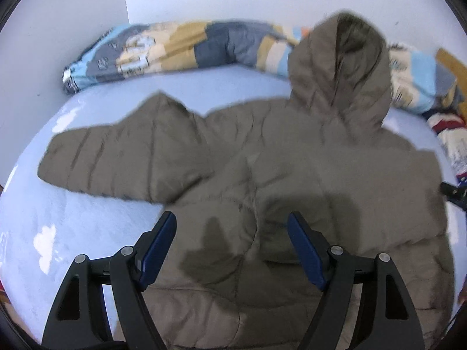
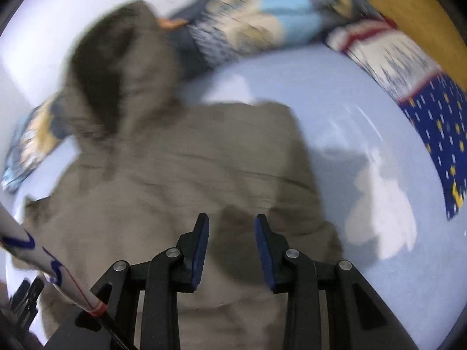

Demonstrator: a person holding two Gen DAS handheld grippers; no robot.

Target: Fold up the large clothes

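Where the left wrist view looks down, a taupe puffer jacket (image 1: 262, 175) lies spread flat on a bed with a pale blue sheet (image 1: 58, 233). Its hood (image 1: 341, 58) points toward the far side and overlaps a rolled patchwork quilt (image 1: 181, 46) that runs along the white wall (image 1: 73, 14). One sleeve (image 1: 116, 160) stretches out to the left over the sheet. The left gripper (image 1: 232, 227) hangs above the jacket's lower body, jaws wide apart, nothing between the blue pads (image 1: 159, 248); their shadow falls on the fabric below. At the right edge a dark piece of the other tool shows, too small to read.

Right wrist view: heavily motion-blurred. The same jacket (image 2: 189, 175) fills the centre, hood (image 2: 116, 58) at upper left against the quilt (image 2: 248, 20). The right side edge of the jacket runs straight, with bare sheet (image 2: 364, 116) beyond it. The right gripper (image 2: 232, 227) is over the jacket's body, jaws part-way apart and empty; no fabric sits between the pads (image 2: 201, 250). A dark blue cloth with yellow stars (image 2: 437, 134) lies at the far right, beside what looks like a wooden bed frame (image 2: 408, 8), though blur makes this uncertain. A white sleeve with blue markings (image 2: 43, 262) crosses the lower left corner.
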